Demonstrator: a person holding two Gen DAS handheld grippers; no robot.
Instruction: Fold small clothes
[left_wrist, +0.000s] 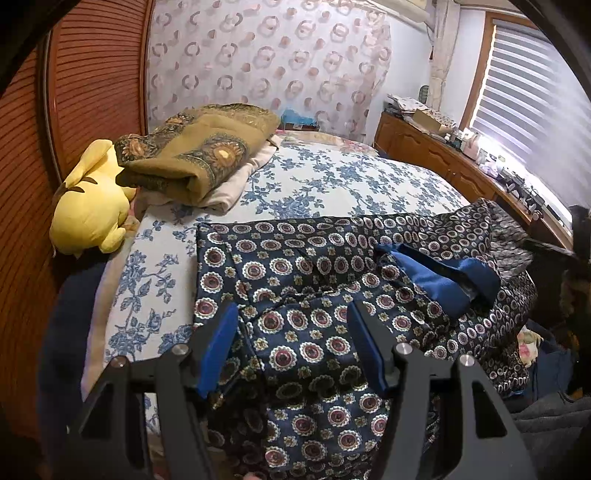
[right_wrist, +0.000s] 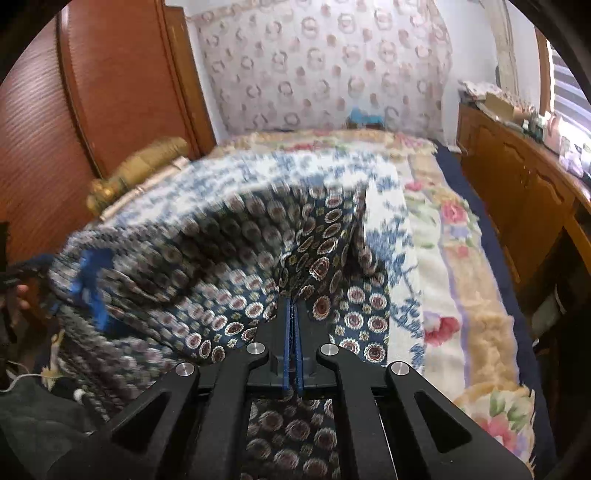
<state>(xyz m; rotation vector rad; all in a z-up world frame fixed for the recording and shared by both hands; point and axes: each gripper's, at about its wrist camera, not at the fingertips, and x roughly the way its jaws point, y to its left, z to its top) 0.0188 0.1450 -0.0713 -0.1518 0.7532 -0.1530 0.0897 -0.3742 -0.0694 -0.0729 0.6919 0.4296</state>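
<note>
A navy garment with round medallion print (left_wrist: 317, 295) lies on the bed's near edge, its solid blue lining (left_wrist: 432, 277) showing at the right. My left gripper (left_wrist: 291, 325) is open just above the cloth, blue pads (left_wrist: 218, 350) spread apart, holding nothing. My right gripper (right_wrist: 293, 314) is shut on a fold of the same garment (right_wrist: 229, 266) and lifts it off the bed; the cloth is motion-blurred. The right gripper's black tip (left_wrist: 546, 247) shows at the garment's right corner in the left wrist view.
The bed has a white bedspread with blue flowers (left_wrist: 332, 181). A folded olive blanket (left_wrist: 199, 155) and a yellow plush toy (left_wrist: 92, 206) lie at the far left. A wooden dresser (left_wrist: 443, 162) runs along the right. A flowered fleece blanket (right_wrist: 461, 258) covers the bed's right side.
</note>
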